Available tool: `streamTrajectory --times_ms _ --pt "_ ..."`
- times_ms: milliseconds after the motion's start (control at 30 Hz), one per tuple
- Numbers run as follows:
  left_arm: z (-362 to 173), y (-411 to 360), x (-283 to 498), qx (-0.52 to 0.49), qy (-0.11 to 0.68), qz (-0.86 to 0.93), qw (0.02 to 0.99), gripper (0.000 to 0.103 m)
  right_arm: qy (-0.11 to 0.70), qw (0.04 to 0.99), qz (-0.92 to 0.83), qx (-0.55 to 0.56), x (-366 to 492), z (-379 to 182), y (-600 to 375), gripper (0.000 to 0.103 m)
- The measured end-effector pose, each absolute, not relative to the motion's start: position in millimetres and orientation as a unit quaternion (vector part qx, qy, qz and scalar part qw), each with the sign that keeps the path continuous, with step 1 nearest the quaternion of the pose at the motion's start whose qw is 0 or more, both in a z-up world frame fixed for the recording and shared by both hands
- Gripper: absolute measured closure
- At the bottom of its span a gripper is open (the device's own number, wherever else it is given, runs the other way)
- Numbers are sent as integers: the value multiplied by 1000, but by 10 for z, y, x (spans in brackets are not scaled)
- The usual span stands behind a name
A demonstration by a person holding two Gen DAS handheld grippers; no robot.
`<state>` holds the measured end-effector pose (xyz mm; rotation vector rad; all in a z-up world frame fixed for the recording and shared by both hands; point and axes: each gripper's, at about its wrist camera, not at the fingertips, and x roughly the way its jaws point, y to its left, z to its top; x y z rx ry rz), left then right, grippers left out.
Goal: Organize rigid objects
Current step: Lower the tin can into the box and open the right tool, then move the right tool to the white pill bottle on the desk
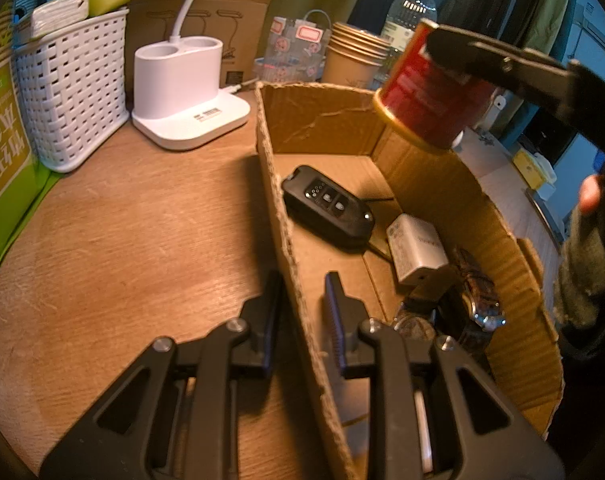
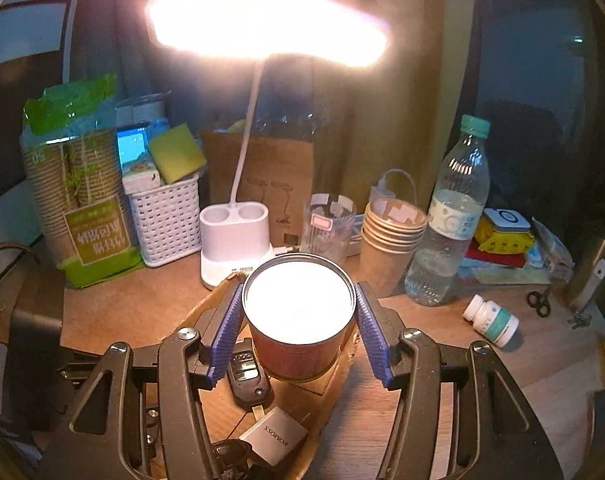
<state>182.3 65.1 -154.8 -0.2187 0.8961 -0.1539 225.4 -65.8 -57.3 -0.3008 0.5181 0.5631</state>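
A pill bottle (image 2: 491, 321) lying on the table (image 2: 482, 380) and scissors (image 2: 539, 300) are shown only by the right wrist view; a watch (image 1: 476, 304) in the box (image 1: 442, 192) is made out only from the left. The can (image 2: 298, 316) is clamped between the right gripper (image 2: 298, 332) pads and held above the box. Inside lie a key fob (image 1: 328, 210) and a charger (image 1: 416, 248). The left gripper (image 1: 300, 316) jaws are narrow — the box wall is pinched between them.

You can read "ROMOSS", upside down, on white charger (image 2: 274, 438) in cardboard box (image 2: 206, 308). "50" on green paper-cup pack (image 2: 82, 204). Can label: unreadable.
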Motion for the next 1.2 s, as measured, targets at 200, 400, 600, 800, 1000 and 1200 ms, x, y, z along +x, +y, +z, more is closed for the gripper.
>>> streamTrajectory --times_ms 200,400,600,800,1000,1200 --pt "-1548 651 1823 -105 432 -74 893 80 272 909 274 -156 2342 -730 -612 45" --pt "-1548 651 1823 -105 432 -74 893 80 293 903 269 -162 2435 -839 -603 45" --pt "-1548 652 1823 -105 432 -74 893 80 309 898 259 -176 2472 -926 -594 45" --pt "-1548 652 1824 -105 432 -74 893 80 304 898 259 -183 2442 -920 -601 39" --pt "-1544 643 1821 -105 432 -74 893 80 293 907 250 -170 2452 -815 -713 38" --pt "-1543 636 1820 -105 432 -74 893 80 272 927 214 -144 2513 -650 -998 38"
